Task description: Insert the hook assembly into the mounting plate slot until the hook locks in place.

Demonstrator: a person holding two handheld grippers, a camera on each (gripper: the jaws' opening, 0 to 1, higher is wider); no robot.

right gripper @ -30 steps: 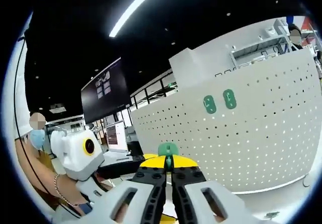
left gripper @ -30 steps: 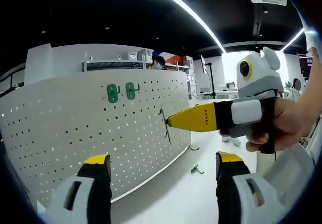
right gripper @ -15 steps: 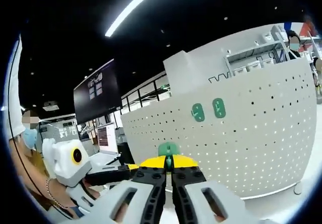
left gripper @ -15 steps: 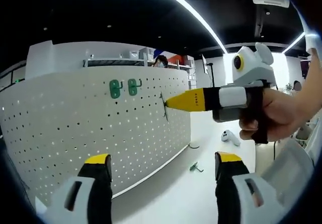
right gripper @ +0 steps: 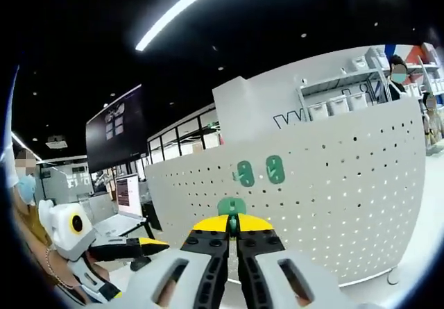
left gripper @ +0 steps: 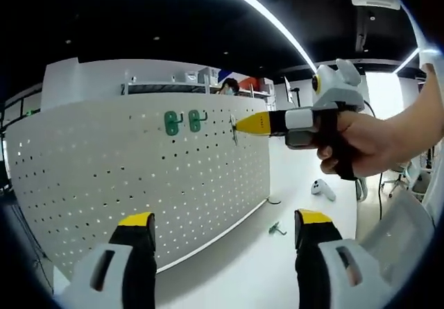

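Observation:
The white pegboard mounting plate (left gripper: 139, 184) stands upright on the table with two green hooks (left gripper: 182, 121) fixed near its top. My right gripper (left gripper: 243, 123), held by a hand, comes in from the right, shut on a hook assembly (left gripper: 234, 131) whose thin end is at the board's face, just right of the two mounted hooks. In the right gripper view the right gripper (right gripper: 232, 227) pinches the green hook assembly (right gripper: 232, 207), with the pegboard (right gripper: 333, 191) and its two green hooks (right gripper: 259, 171) ahead. My left gripper (left gripper: 225, 219) stands open and holds nothing; it also appears low on the left (right gripper: 142, 243).
One more green hook (left gripper: 277, 229) lies on the white table (left gripper: 236, 267) by the board's base. A white controller (left gripper: 322, 187) rests further back. A person (right gripper: 24, 205) stands at the left. Shelving and another person (left gripper: 229, 87) are behind the board.
The right gripper has carried the hook assembly upward and closer to the board's top row, beside the two mounted hooks. The left gripper stays open.

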